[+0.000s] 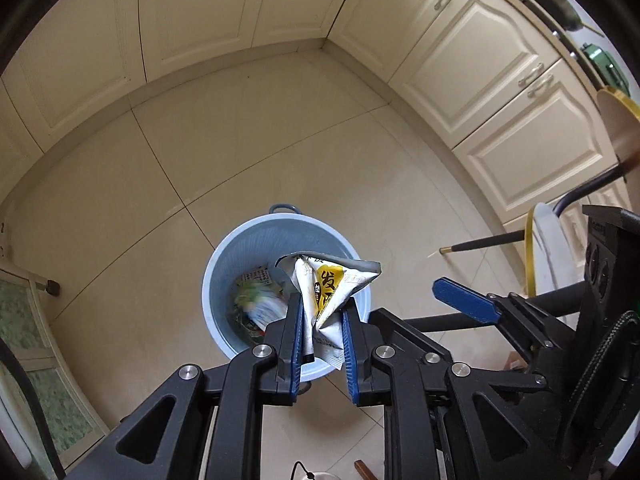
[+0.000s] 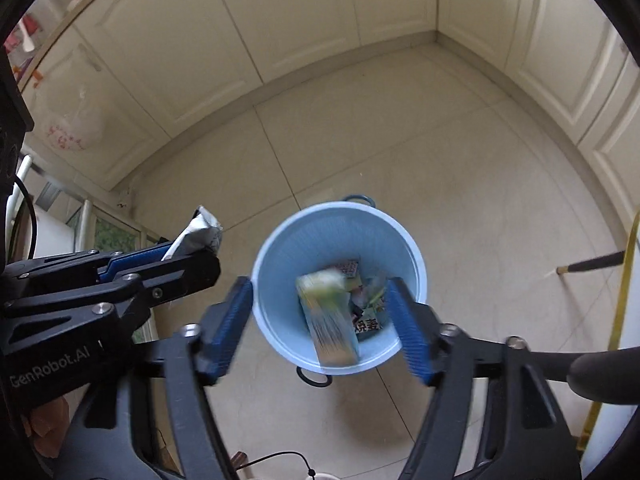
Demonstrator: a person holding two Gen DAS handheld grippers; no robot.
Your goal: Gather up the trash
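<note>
Both grippers hang above the blue bin (image 2: 338, 236), which stands on the tiled floor (image 1: 240, 152) w/ its mouth up, so anything let go should drop straight in.

Left gripper (image 1: 322, 312): jaws nearly closed, clamped on a crumpled white/yellow wrapper (image 1: 328, 292). The wrapper sticks up and fwd between the pads and overlaps the bin's rim in the left wrist view; pos. looks chosen for a release over the opening.

Right gripper (image 2: 320, 308): jaws wide apart, pads touching nothing. A green/yellow packet (image 2: 328, 316), motion-blurred, shows between the jaws but apart from both, inside the bin's outline; judged to be in free fall. Other trash (image 2: 368, 312) lies at the bin's bottom.

Next step, est.: open left jaws once the wrapper is clear of the rim.
</note>
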